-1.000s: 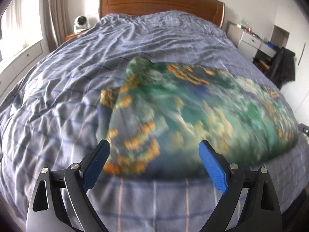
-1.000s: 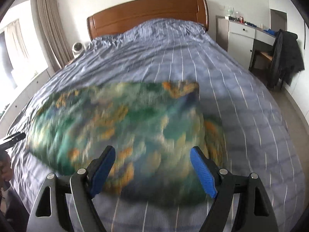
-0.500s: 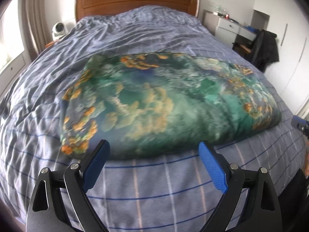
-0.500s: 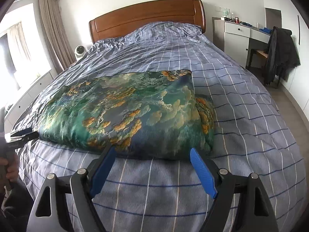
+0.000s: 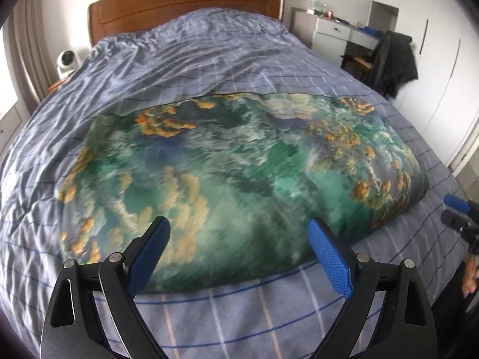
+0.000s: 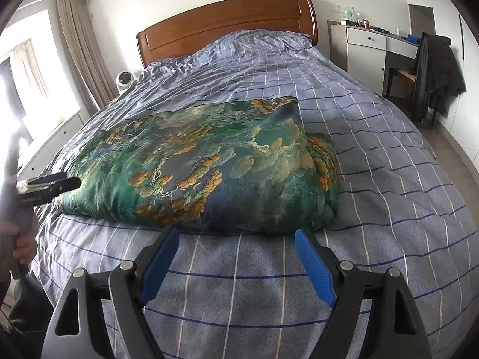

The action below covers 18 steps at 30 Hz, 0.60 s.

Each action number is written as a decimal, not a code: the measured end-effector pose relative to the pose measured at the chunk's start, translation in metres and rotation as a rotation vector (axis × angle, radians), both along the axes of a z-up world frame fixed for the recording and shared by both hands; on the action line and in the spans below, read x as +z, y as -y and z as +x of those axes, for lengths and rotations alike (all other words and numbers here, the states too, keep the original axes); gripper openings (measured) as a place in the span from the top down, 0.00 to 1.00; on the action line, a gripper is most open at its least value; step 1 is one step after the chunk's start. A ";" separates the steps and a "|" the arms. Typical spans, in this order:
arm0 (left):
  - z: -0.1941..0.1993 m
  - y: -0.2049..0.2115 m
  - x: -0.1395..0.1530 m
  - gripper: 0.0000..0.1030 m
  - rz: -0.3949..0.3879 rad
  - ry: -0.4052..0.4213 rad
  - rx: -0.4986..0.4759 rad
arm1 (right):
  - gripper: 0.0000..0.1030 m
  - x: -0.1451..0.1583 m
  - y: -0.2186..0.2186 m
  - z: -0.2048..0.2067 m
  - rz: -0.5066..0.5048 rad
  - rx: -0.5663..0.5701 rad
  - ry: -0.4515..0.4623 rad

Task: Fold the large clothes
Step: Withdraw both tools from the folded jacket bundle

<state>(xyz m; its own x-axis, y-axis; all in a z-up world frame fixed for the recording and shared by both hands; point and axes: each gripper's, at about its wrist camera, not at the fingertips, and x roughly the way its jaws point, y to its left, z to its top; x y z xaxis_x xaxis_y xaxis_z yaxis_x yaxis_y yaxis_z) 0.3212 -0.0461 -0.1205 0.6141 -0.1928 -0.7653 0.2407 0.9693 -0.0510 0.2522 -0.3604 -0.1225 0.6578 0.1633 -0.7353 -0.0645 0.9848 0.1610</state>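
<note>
A large green, blue and orange patterned cloth (image 5: 239, 173) lies folded in a wide rectangle across the foot half of the bed; it also shows in the right wrist view (image 6: 209, 164). My left gripper (image 5: 238, 233) is open and empty, low over the cloth's near edge. My right gripper (image 6: 236, 239) is open and empty, just short of the cloth's near right corner. The left gripper (image 6: 48, 185) shows at the left of the right wrist view, beside the cloth's left end. The right gripper (image 5: 458, 212) shows at the right edge of the left wrist view.
The bed has a blue checked duvet (image 6: 374, 137) and a wooden headboard (image 6: 227, 24). A white fan (image 6: 124, 79) stands left of the bed. A white dresser (image 6: 368, 48) and a chair with a dark jacket (image 6: 437, 71) stand on the right.
The cloth has settled flat on the bed. My left gripper has moved forward over the cloth's near edge. My right gripper has barely moved. Both stay open.
</note>
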 end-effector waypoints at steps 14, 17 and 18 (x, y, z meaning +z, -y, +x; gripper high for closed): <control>0.125 0.024 0.015 0.08 -0.021 -0.063 0.012 | 0.21 0.005 -0.005 -0.019 0.027 0.006 0.031; 0.125 0.044 -0.008 0.08 0.055 -0.076 -0.024 | 0.21 0.004 -0.004 -0.022 0.043 0.004 0.031; 0.120 0.047 -0.015 0.08 0.085 -0.080 -0.031 | 0.21 0.004 -0.003 -0.022 0.049 0.002 0.029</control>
<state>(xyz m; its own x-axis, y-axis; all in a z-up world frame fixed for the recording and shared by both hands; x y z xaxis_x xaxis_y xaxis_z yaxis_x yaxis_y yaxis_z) 0.4416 -0.0933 -0.1360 0.5452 -0.1428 -0.8261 0.2691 0.9630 0.0112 0.2298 -0.3572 -0.1187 0.6785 0.2005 -0.7067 -0.0723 0.9756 0.2074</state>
